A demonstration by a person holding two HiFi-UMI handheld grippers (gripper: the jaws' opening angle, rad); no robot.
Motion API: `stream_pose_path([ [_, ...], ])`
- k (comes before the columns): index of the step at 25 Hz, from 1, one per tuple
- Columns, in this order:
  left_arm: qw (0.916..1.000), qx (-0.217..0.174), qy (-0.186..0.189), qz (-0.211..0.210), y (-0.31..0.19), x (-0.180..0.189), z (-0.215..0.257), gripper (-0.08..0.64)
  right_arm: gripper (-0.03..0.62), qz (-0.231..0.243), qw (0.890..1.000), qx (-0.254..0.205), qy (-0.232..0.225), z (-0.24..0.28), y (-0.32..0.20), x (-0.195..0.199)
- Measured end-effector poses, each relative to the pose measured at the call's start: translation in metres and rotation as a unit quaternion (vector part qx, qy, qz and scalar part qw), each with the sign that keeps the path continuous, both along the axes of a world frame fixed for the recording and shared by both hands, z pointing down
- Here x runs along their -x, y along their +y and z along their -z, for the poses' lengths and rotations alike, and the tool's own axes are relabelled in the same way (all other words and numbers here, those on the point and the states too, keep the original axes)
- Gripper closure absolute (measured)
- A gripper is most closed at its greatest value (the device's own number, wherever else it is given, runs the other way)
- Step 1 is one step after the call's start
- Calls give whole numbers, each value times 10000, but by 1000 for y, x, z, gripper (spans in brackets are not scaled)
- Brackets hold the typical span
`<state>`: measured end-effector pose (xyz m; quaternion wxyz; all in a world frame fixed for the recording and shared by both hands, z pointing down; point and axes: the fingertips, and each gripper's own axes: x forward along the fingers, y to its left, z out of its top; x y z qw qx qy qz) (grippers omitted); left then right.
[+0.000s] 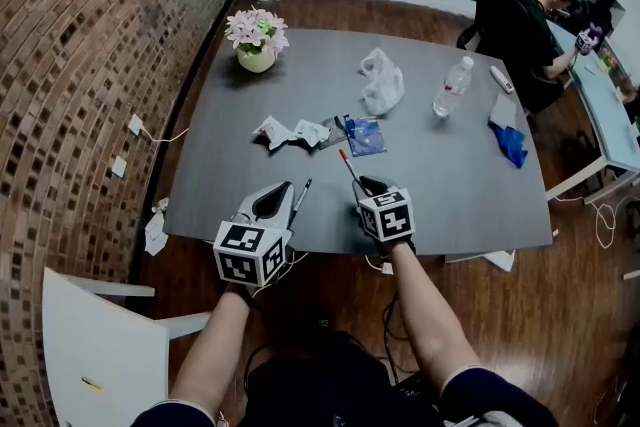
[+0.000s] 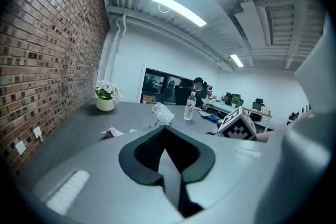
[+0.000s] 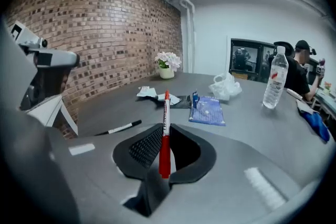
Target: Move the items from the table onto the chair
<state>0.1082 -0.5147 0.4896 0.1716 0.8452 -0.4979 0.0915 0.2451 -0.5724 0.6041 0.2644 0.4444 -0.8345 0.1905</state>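
Observation:
My right gripper (image 1: 371,186) is shut on a red pen (image 1: 348,167) that points away from me over the table's near edge. In the right gripper view the red pen (image 3: 165,134) stands upright between the jaws of the right gripper (image 3: 167,140). My left gripper (image 1: 272,203) hovers at the near edge, shut with nothing in it; the left gripper (image 2: 165,131) shows its jaws pressed together. A black pen (image 1: 300,196) lies on the grey table (image 1: 450,195) just right of it. The white chair (image 1: 100,345) stands at my lower left.
On the table are a flower pot (image 1: 257,41), crumpled papers (image 1: 290,132), a blue packet (image 1: 365,136), a plastic bag (image 1: 382,81), a water bottle (image 1: 452,87) and a blue cloth (image 1: 511,144). A person (image 1: 540,25) sits at the far right. A brick wall (image 1: 90,35) runs along the left.

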Motion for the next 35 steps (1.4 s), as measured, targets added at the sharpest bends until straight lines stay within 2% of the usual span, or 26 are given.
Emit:
stream_pose_path([
  [9,9996,274,-58,1,8,-3,-26,548,545,121,9928,1074,516,-66,0,2],
  [17,9993,345,-103,40,9,-2,-30,548,538,176,9917,1176,486,-72,0,2],
  [19,9994,346,-88,37,9,-3,-30,548,517,177,9925,1141,405,-70,0,3],
  [21,9994,335,-78,38,9,-3,-29,548,495,143,9938,1051,333,-66,-1,2],
  [25,9997,243,-63,41,7,-4,-23,548,497,43,9976,661,178,-41,-3,-3],
  [30,10000,-69,-11,9,1,-5,4,548,539,-63,9993,-289,-230,26,-10,-7],
  [35,9987,-501,30,32,2,-1,45,548,581,-67,9920,-1153,-513,106,-7,-5],
])
